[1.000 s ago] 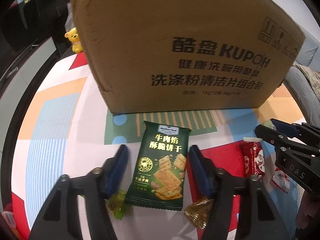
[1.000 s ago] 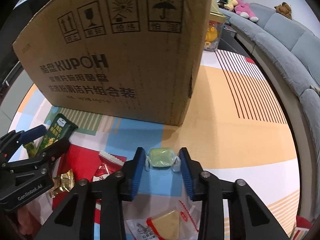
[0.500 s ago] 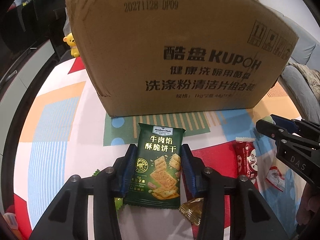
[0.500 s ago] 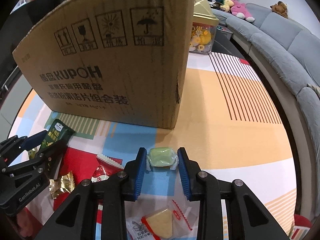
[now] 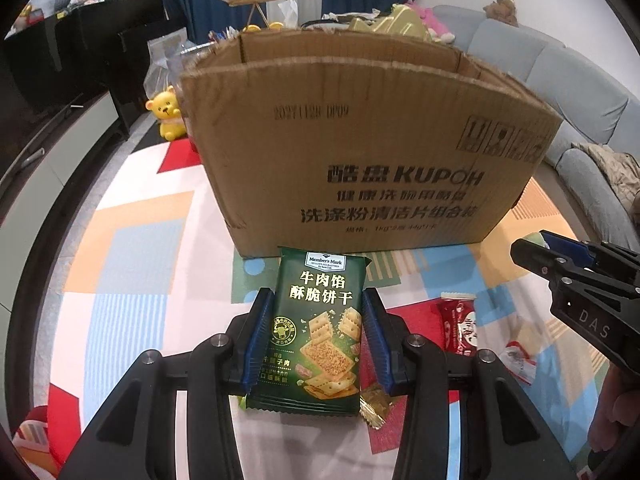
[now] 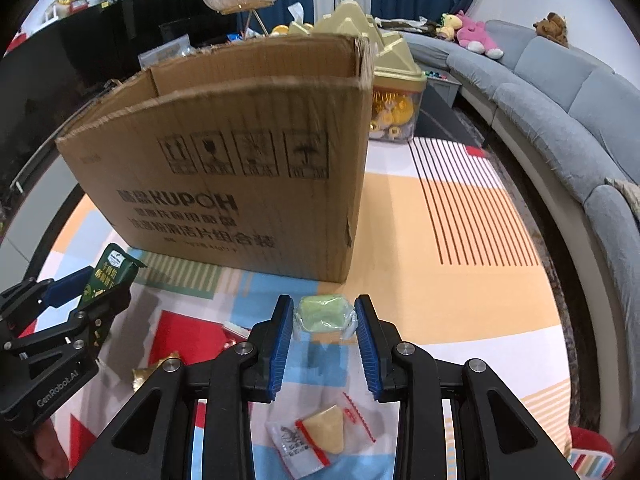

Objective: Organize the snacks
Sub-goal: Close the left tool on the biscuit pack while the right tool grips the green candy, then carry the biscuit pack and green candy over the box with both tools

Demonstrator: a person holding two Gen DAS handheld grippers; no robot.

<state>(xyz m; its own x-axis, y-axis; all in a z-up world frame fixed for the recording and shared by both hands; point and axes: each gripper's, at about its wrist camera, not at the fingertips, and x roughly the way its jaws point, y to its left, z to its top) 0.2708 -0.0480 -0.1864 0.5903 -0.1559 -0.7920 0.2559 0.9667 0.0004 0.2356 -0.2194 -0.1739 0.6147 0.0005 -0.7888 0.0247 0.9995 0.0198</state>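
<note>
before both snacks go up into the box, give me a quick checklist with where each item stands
1. Left gripper clamped on the green cracker packet: ok, both fingers press its sides.
2. Right gripper clamped on the green candy: ok, held near the fingertips.
3. Cardboard box open on top: ok, no flaps cover it.
4. Room inside the box: cannot tell, its floor is hidden.
5. The two grippers apart from each other: ok.
6. Loose snacks underneath, red packet and clear-wrapped pastry, not caught in the fingers: ok.
</note>
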